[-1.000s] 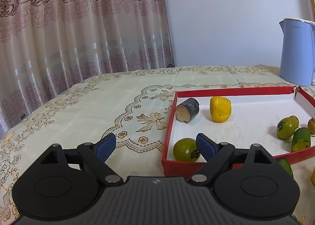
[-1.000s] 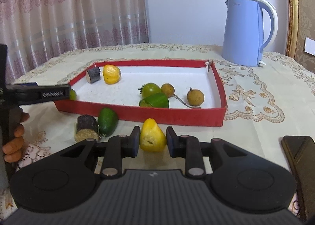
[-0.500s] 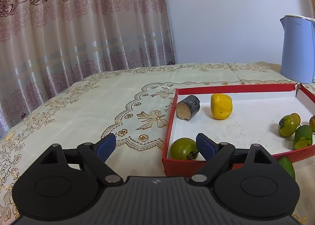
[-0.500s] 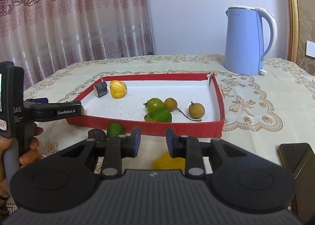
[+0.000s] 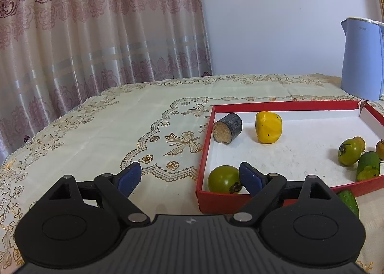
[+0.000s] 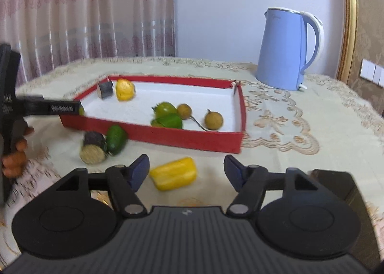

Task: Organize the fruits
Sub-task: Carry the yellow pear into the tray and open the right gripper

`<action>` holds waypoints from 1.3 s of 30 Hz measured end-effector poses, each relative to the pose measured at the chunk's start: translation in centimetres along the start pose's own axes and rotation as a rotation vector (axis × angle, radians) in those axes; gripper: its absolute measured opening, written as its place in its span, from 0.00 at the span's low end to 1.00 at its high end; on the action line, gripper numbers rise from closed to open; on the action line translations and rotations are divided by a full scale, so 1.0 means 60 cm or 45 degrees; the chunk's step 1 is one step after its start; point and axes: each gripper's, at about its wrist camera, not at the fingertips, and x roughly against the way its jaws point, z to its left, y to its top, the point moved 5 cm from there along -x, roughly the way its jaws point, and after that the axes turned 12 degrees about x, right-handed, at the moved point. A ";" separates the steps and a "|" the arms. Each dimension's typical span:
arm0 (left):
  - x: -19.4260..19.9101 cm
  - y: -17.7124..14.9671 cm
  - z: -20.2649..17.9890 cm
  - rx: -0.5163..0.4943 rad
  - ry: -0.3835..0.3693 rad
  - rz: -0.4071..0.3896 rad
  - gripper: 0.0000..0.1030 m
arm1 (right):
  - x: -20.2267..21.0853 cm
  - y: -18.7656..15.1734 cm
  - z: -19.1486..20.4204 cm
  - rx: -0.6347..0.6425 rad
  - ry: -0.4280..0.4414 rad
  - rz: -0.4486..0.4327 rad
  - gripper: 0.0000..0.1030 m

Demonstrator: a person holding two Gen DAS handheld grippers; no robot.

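A: Surface (image 6: 300,96) first: cloth-covered, w/ the red tray (image 6: 168,136) sitting mid-way, blue kettle (image 6: 285,50) behind its far right corner, a dark flat thing at my near right edge.

B: Tray contents?

A: Black cut chunk (image 5: 227,127) and a yellow fruit (image 5: 268,127) at the far left corner, green tomato (image 5: 224,179) in the near left corner, then a cluster to the right: another green tomato (image 6: 165,109), a cut green piece (image 6: 168,121), two brown longans (image 6: 213,119). Still outside, by the near wall: a second black chunk (image 6: 93,148) touching a green fruit (image 6: 116,139).

B: And the yellow pepper you had?

A: That's the change. A sec ago my right claw (image 6: 186,170) was pinching the yellow pepper (image 6: 174,173) upright; half a sec ago it was slipping low out of view. Now the jaws are opening and it lies on its side on the cloth between them, nearer the left pad, not pressed by either. So it's down short of the tray, not in it. I read that as a dropped grip, so it needs re-grabbing.

B: Left side?

A: Left claw (image 5: 190,178) spread wide, holding nothing, same spot as before, straddling the tray's near left corner; right pad just beside that corner tomato.
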 end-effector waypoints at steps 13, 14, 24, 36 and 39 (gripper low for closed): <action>-0.004 0.000 -0.001 0.008 -0.013 0.016 0.88 | -0.051 0.000 0.033 0.115 0.135 0.082 0.47; -0.004 0.000 -0.001 0.012 -0.013 0.018 0.89 | -0.049 0.001 0.031 0.108 0.139 0.081 0.47; -0.006 0.001 0.003 0.031 -0.024 0.027 0.90 | -0.030 0.033 0.027 0.110 0.131 0.005 0.47; -0.008 0.001 0.003 0.038 -0.027 0.027 0.90 | -0.104 0.123 -0.029 -0.018 0.074 -0.038 0.47; -0.008 0.001 0.003 0.039 -0.028 0.027 0.90 | -0.140 0.146 -0.045 -0.038 0.036 -0.023 0.47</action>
